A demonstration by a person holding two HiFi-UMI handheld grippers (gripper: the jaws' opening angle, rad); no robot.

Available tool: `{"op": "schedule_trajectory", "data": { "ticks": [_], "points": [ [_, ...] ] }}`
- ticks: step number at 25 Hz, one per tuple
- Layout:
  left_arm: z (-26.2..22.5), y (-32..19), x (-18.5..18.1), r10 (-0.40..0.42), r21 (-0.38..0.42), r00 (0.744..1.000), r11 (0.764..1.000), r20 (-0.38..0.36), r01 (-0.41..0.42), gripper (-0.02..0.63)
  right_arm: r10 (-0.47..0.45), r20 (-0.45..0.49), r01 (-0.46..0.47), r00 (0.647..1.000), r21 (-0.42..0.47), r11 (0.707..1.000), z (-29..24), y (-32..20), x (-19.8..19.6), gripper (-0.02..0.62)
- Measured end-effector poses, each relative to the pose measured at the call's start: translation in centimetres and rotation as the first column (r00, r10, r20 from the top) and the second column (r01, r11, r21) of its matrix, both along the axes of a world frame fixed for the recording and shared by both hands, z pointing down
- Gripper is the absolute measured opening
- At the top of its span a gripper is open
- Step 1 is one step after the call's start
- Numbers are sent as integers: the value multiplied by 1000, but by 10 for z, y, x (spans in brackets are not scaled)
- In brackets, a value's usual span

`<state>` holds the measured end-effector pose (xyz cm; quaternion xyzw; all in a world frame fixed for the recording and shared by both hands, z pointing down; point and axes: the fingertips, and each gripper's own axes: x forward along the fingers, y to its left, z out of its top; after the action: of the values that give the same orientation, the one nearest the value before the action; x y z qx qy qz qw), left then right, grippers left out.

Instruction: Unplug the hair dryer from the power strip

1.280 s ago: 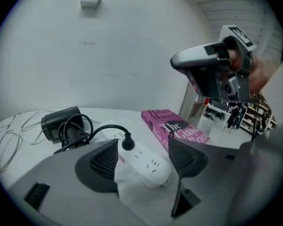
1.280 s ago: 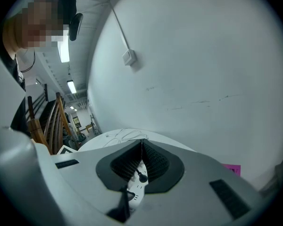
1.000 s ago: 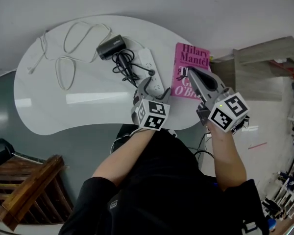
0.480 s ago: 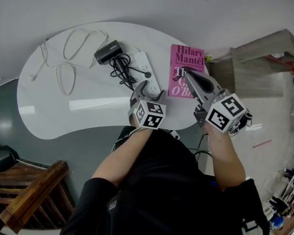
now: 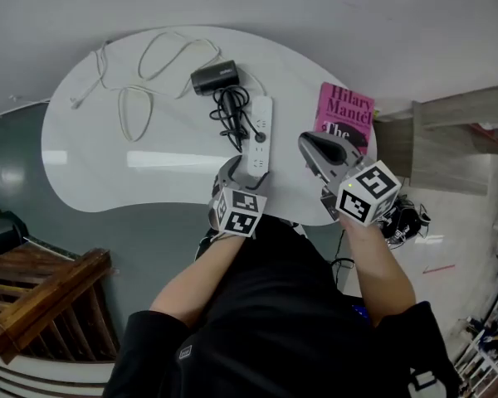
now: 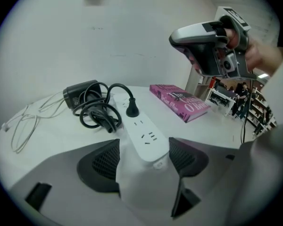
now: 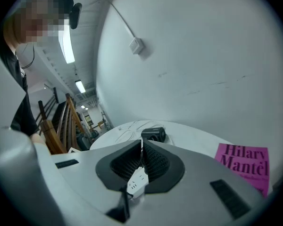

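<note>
A white power strip (image 5: 261, 131) lies on the white table (image 5: 133, 181). A black plug (image 6: 131, 109) sits in one of its sockets, and its coiled black cord (image 5: 231, 116) runs to the black hair dryer (image 5: 215, 76) behind. My left gripper (image 5: 247, 171) is at the strip's near end, its jaws shut on the power strip (image 6: 144, 142) from both sides. My right gripper (image 5: 304, 143) hangs above the table to the right of the strip, jaws shut and empty. In the left gripper view the right gripper (image 6: 172, 39) floats high at the right. The hair dryer (image 7: 154, 134) shows beyond its pads.
A pink book (image 5: 345, 116) lies at the table's right edge, close under the right gripper. A loose white cable (image 5: 137, 85) loops over the back left of the table. A wooden stair rail (image 5: 41, 305) stands lower left and a shelf (image 5: 456, 131) at the right.
The left gripper has moved onto the strip's near end and taken hold of it. The right gripper has shifted left, off the book and toward the strip. The head camera has also shifted.
</note>
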<state>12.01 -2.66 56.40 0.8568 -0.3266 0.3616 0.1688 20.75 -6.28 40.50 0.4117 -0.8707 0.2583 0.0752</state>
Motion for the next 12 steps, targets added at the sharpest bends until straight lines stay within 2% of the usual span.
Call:
{"op": "schedule_trajectory", "data": {
  "ticks": [6, 12],
  "points": [
    [-2, 7, -40, 13, 15, 1000, 1000, 17, -13, 330, -166, -75, 164, 983, -31, 986, 38, -8, -59, 38],
    [-5, 2, -80, 55, 43, 998, 998, 33, -56, 327, -284, -115, 278, 952, -60, 959, 72, -8, -104, 41]
  ]
}}
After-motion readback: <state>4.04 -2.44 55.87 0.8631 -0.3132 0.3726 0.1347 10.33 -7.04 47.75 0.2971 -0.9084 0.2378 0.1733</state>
